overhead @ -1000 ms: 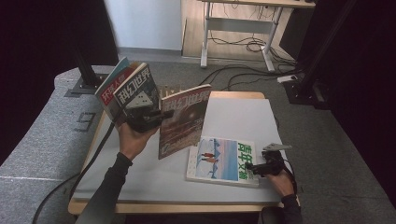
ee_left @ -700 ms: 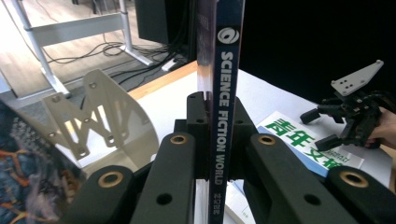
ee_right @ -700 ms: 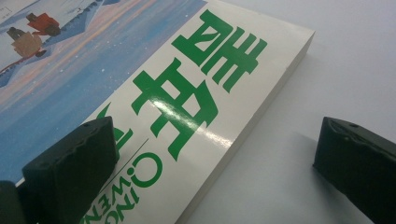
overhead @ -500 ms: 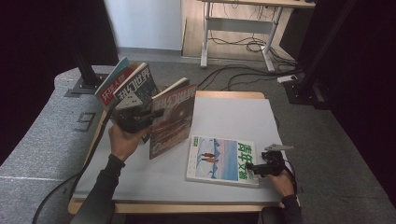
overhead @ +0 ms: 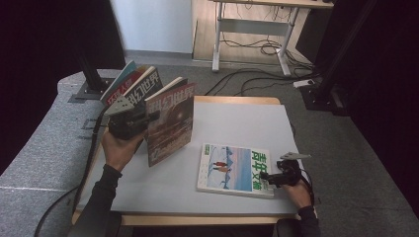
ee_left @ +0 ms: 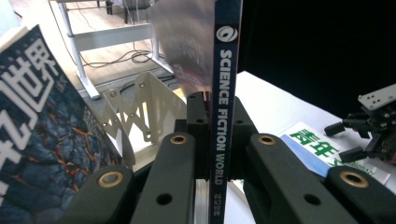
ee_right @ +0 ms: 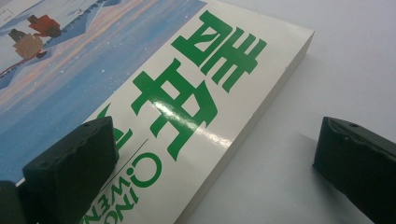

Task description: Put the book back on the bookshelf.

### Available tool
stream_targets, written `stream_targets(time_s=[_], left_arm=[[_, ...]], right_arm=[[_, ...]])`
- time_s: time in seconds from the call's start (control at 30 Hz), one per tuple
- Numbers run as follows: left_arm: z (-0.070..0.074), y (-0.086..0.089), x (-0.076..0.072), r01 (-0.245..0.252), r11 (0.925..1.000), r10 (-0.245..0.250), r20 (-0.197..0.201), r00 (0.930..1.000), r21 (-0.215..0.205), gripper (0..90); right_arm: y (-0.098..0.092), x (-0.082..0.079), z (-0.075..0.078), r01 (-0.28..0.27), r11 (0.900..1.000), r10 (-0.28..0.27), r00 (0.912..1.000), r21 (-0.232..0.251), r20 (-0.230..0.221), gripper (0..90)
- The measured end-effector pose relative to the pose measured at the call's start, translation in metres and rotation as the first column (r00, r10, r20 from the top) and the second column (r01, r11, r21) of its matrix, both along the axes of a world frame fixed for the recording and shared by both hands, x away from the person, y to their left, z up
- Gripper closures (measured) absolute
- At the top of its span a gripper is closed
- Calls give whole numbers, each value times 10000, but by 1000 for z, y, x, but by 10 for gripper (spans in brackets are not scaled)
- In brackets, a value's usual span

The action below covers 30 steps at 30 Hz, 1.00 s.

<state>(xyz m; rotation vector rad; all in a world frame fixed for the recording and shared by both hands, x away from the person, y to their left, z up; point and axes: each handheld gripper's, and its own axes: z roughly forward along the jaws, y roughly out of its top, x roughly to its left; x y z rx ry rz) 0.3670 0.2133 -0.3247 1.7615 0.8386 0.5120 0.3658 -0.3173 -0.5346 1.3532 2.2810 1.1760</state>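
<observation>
- The left gripper (ee_left: 219,154) is clamping the spine of a magazine (overhead: 170,123), with "SCIENCE FICTION WORLD" reading between its fingers (ee_left: 175,177).
- Motion is blurring the cover above the fingers.
- The right gripper (ee_right: 210,158) is hanging released, straddling the corner of a flat magazine (ee_right: 140,93) with green characters and "C.WEN", cut off.
</observation>
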Motion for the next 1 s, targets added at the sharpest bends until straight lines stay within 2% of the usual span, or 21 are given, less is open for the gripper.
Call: stream_targets(time_s=[0.17, 0.4, 0.57, 0.8, 1.0], left_arm=[[3, 6, -2, -119, 9999, 119, 67, 9999, -8, 843], [6, 16, -6, -181, 9995, 184, 84, 9998, -274, 843], [9, 26, -10, -657, 9977, 661, 232, 9975, -150, 843], [6, 43, -10, -1308, 9909, 1315, 185, 9911, -329, 843], [4, 50, -9, -1718, 9848, 1724, 231, 9848, -254, 843]], right_arm=[[0, 0, 0, 2, 10000, -2, 10000, 9, 6, 0], [0, 0, 0, -1, 10000, 1, 10000, -1, 2, 0], [0, 0, 0, 0, 10000, 0, 10000, 1, 2, 0], [0, 0, 0, 7, 10000, -7, 10000, 14, 5, 0], [0, 0, 0, 4, 10000, -4, 10000, 12, 3, 0]])
